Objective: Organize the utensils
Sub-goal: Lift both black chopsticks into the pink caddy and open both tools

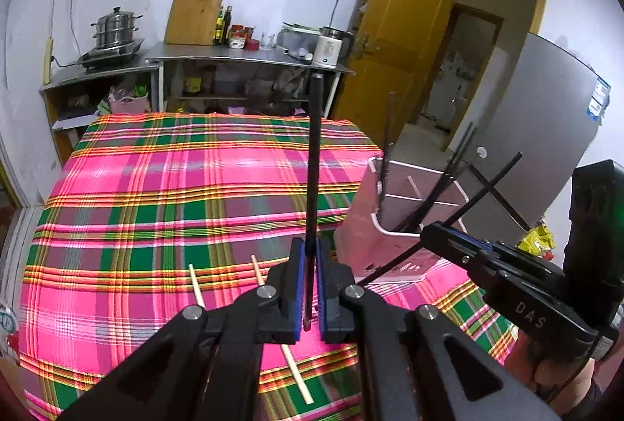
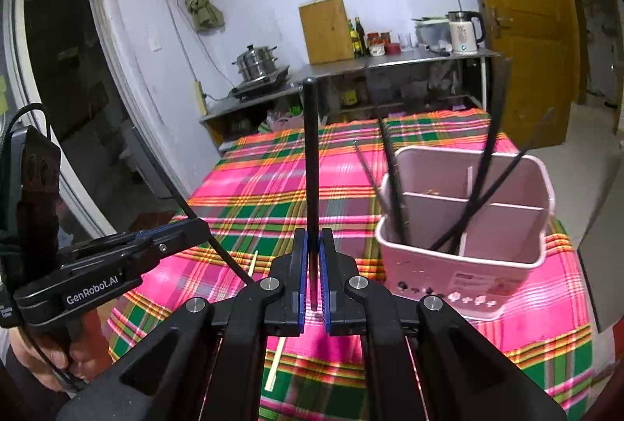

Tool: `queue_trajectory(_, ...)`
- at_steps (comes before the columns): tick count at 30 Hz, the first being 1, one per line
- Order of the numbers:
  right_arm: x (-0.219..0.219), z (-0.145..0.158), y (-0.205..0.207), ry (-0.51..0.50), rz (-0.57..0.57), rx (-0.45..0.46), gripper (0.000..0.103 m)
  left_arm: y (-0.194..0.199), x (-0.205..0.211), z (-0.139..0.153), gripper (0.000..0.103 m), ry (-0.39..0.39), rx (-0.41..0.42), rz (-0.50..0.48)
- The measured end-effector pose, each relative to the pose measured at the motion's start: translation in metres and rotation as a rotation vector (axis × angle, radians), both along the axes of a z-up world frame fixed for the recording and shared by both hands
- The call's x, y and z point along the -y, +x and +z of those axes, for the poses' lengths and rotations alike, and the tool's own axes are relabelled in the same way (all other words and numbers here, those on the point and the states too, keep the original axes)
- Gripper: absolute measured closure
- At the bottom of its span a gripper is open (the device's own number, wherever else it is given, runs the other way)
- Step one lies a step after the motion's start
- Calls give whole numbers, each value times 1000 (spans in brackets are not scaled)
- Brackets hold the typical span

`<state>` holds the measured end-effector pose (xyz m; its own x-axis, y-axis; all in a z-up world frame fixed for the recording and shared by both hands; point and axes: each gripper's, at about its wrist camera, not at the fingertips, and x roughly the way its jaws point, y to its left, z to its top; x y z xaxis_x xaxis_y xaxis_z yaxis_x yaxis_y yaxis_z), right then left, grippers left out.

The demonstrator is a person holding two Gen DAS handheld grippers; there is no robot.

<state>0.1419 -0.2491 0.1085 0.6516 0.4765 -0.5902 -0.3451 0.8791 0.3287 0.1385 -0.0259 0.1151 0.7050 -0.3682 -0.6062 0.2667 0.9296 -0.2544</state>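
In the left wrist view my left gripper (image 1: 310,249) is shut on a black chopstick (image 1: 315,155) that stands nearly upright above the plaid tablecloth (image 1: 156,194). To its right, my right gripper (image 1: 431,235) pinches another black chopstick (image 1: 479,192) slanting over the pink utensil holder (image 1: 360,214). The right wrist view shows the right gripper (image 2: 312,241) shut on its black chopstick (image 2: 311,155), with the left gripper (image 2: 193,228) at the left holding its chopstick (image 2: 222,249). The pink holder (image 2: 448,267) has dividers and several black chopsticks (image 2: 396,194) leaning in it. Pale wooden chopsticks (image 1: 197,284) (image 2: 252,263) lie on the cloth.
Behind the table stands a steel counter (image 1: 218,56) with a steamer pot (image 1: 115,29), a wooden cutting board (image 1: 195,13), bottles and a white kettle (image 2: 464,31). A yellow door (image 1: 401,31) hangs open at the back right. A grey fridge (image 1: 546,116) stands beside the holder.
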Motion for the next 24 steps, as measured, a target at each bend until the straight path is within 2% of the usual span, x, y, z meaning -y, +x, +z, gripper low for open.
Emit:
queue_trajectory(13,46,14,-15,15,-86,27,98,9,40,13,97,-14,-13,-91)
queue_trajectory(24,89,59,-8,64,-195,139,98,31,69,63,97,-62,71,-128)
